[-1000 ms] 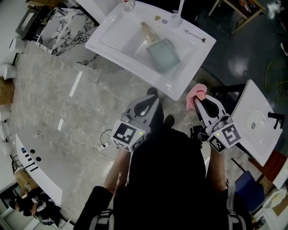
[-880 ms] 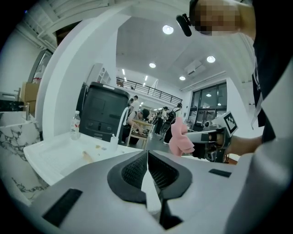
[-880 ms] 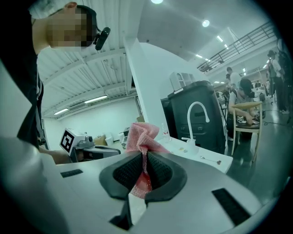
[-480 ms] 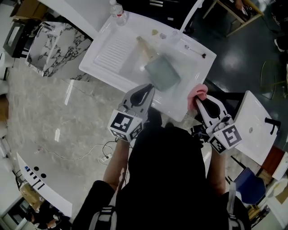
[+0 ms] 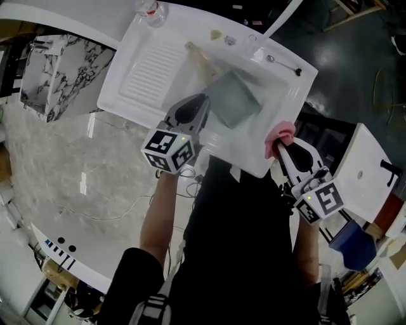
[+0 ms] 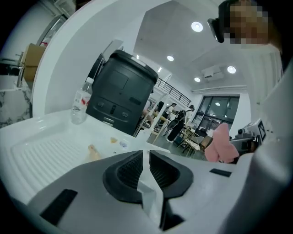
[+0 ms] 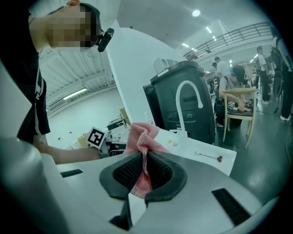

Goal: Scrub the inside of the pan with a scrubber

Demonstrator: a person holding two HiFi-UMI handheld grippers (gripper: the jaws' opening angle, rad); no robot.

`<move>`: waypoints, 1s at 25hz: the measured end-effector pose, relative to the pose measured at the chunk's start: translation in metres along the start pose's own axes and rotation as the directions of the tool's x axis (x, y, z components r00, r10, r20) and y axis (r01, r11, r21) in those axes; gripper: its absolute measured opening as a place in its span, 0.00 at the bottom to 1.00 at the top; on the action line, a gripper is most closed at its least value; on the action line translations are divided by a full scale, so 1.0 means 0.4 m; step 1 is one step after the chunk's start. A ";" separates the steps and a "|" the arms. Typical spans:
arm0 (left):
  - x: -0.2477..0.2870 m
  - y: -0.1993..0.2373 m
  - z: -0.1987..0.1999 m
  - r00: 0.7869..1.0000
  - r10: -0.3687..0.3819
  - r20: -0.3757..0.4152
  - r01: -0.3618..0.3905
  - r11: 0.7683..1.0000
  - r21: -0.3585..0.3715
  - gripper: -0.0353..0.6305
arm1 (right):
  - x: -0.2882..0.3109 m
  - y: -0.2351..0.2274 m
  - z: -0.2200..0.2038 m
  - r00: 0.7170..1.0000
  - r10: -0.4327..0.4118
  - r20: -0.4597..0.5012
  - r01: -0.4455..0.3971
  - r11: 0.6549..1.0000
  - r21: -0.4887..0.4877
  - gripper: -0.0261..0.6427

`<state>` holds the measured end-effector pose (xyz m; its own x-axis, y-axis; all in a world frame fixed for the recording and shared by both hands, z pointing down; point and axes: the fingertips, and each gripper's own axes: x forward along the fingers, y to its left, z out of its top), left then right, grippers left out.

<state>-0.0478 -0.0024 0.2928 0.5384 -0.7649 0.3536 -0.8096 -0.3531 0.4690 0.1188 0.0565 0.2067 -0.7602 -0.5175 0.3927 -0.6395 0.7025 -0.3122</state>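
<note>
**A:** Where is the pan [image 5: 235,98]?

**B:** It lies in the basin of a white sink [image 5: 130,89], seen from steeply above. It is square and grey-green, and its pale handle points to the far left. A ribbed draining board sits to its left. A spoon [image 5: 283,61] lies on the far right rim, and a clear bottle [image 5: 150,7] stands at the far left corner.

**A:** And the scrubber [image 5: 283,132]?

**B:** It is a pink, mesh-like cloth, pinched between the jaws of the right gripper [image 5: 280,143]. That gripper's own view shows the jaws pressed on the cloth, which bunches up above them. It is at the sink's near right corner, apart from the pan.

**A:** What about the other tool?

**B:** The left gripper [image 5: 195,103] is over the sink's near edge, just left of the pan. Its jaws are together with nothing between them. I cannot tell whether it touches the pan.

**A:** Who is holding them?

**B:** A person in dark clothing, standing at the sink's near side.
</note>
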 end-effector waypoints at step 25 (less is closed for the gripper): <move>0.390 0.489 -0.184 0.950 0.266 -0.165 -0.306 0.901 -0.307 0.41 | 0.357 -0.167 -0.186 0.981 0.086 -0.174 -0.063 0.989 0.135 0.10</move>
<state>-0.1049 -0.1512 0.4994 0.3342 -0.7318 0.5940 -0.8226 0.0812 0.5628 0.0614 -0.0279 0.3478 -0.7809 -0.3622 0.5090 -0.6001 0.6613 -0.4501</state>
